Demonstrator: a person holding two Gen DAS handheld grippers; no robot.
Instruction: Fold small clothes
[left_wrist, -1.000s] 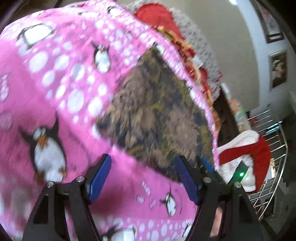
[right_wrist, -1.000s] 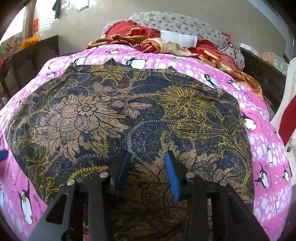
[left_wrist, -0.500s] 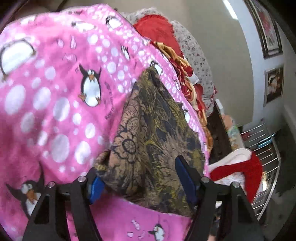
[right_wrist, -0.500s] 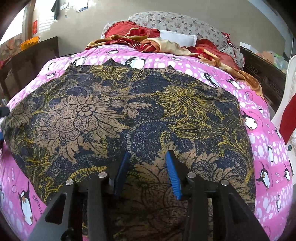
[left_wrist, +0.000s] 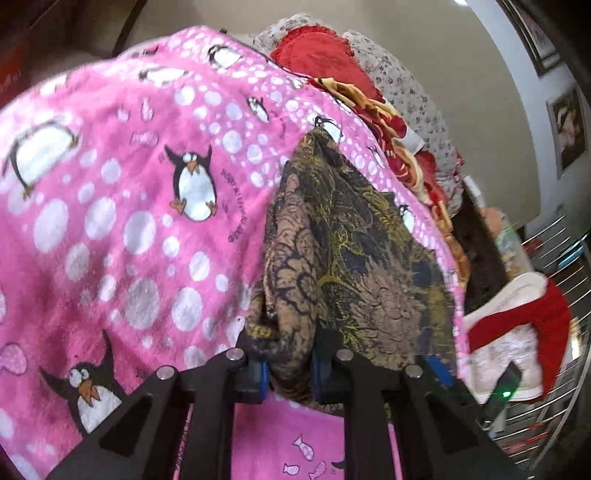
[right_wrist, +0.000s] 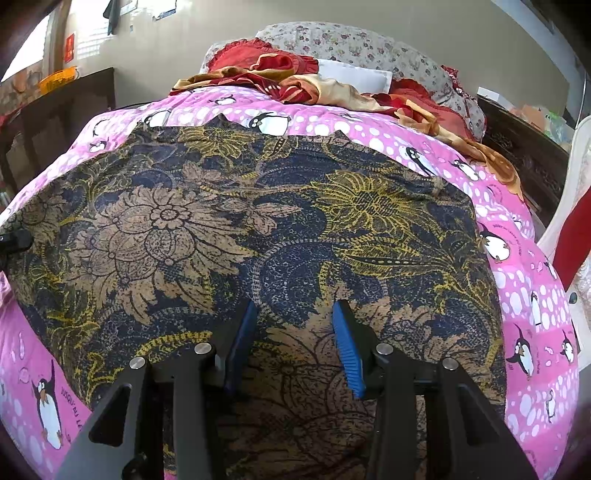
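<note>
A dark floral cloth in navy, tan and yellow lies spread flat on a pink penguin blanket on a bed. My left gripper is shut on the cloth's left edge, which bunches up between the blue pads. It also shows as a black tip at the far left of the right wrist view. My right gripper is open, its blue pads resting over the near middle of the cloth with nothing between them.
Red and gold bedding and floral pillows lie at the head of the bed. A dark wooden cabinet and a white chair with a red cloth stand to the right. A metal rack is beyond.
My left gripper moved in to the cloth's left edge and closed on it, gathering the fabric. My right gripper stayed open over the cloth.
</note>
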